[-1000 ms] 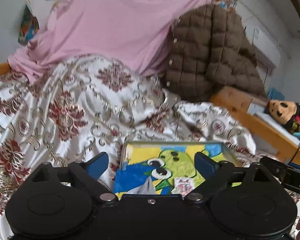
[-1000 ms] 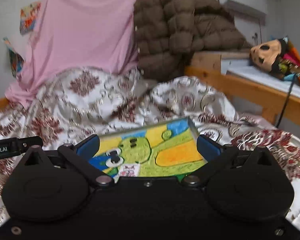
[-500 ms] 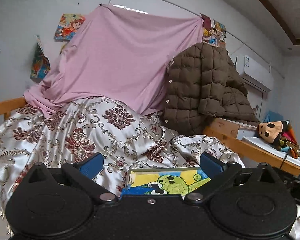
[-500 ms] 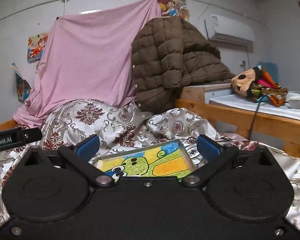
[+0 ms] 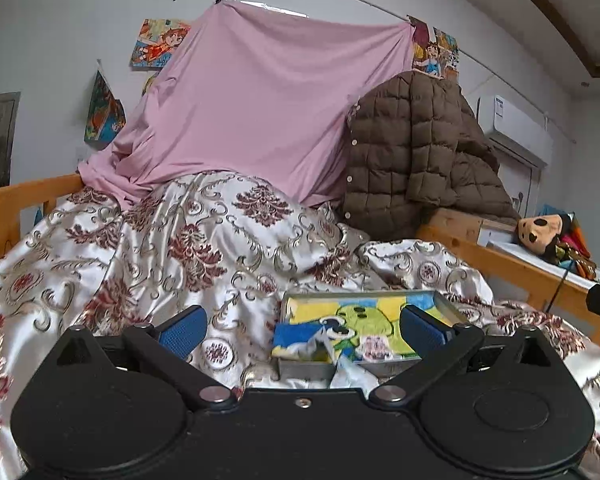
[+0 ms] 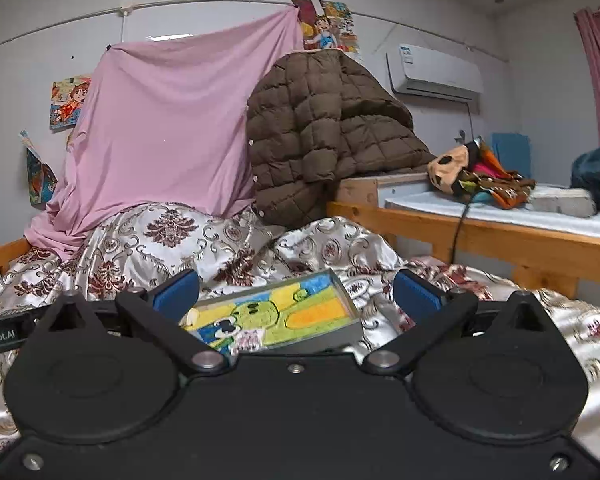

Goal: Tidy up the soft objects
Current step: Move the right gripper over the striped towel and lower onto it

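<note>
**Above the tray, both grippers wide open**

Just behind the tray (image 5: 295, 368) lies the rumpled quilt (image 5: 203, 240). My left gripper (image 5: 300, 326) and right gripper (image 6: 295, 294) hover released, empty. I judge I'm choosing a grasp; next I must pinch cloth.

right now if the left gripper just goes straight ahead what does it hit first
Most likely the framed frog picture lying on the patterned quilt; it sits low between the open left gripper fingers. Depth is unclear, so a level path might pass over it into the quilt.

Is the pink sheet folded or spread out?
Spread out. The pink sheet hangs wide from the wall line, draping onto the patterned satin bedcover.
</note>
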Motion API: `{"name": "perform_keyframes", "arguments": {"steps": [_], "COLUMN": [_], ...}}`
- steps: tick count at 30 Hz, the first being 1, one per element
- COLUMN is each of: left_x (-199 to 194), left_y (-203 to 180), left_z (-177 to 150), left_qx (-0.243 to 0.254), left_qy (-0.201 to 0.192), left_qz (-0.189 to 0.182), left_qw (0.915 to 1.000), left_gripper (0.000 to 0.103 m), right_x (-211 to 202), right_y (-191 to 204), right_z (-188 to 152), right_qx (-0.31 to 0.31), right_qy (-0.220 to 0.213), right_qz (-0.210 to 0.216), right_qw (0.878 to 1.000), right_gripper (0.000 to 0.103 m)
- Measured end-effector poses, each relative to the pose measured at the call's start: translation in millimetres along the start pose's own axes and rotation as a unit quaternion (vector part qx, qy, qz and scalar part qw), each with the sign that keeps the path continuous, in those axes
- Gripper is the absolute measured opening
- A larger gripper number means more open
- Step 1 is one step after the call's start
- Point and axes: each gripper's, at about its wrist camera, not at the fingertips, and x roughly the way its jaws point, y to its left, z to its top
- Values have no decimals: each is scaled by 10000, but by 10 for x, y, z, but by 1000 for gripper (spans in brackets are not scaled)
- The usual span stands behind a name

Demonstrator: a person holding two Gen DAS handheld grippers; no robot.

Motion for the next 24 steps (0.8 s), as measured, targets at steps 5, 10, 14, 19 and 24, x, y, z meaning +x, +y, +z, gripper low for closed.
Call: {"name": "perform_keyframes", "arguments": {"steps": [5, 10, 14, 19, 24], "left_x": [-146, -200, -224, -236, -236], "left_y": [50, 39, -3, -85, -178], "left_z": [-160, -363, -474, -590, -701], "left_qx": [115, 410, 586, 934, 1365], "left_qy": [345, 947, 1245, 1558, 1799], "left_qz": [-121, -235, -274, -328, -369], "left_qw": [9993, 9944, 9901, 9828, 9735], "left_gripper": [102, 102, 102, 102, 102], "right_x": [-73, -48, 33, 108, 150], "right_y": [25, 57, 81, 139, 151], "right_z": [-93, -202, -345, -404, -476], "right_qx": [-6, -125, -272, -375, -455], "right_qy": [287, 932, 1576, 1910, 2197], "right_qz": [-95, -372, -466, -508, -514], "right_qw": [9995, 9949, 9860, 9796, 9731], "right_gripper": [102, 102, 102, 102, 102]}}
